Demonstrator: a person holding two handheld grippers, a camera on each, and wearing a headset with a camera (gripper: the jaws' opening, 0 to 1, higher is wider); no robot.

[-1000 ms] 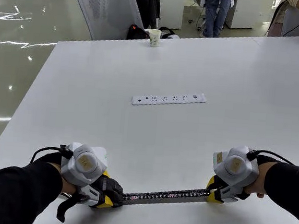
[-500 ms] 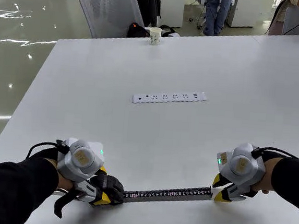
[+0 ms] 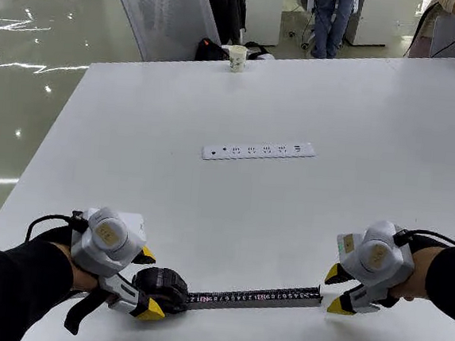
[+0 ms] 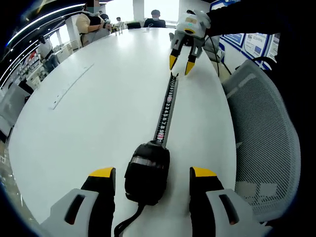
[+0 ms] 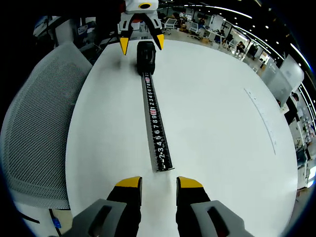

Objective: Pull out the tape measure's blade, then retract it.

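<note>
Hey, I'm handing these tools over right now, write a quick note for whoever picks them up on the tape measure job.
Left tool: open, jaws either side of the tape measure case, not gripping it.
Right tool: open, just behind the tip of the blade, holding nothing.
The blade lies pulled out flat on the table.
Done: the pull-out. Left: retract the blade.
</note>
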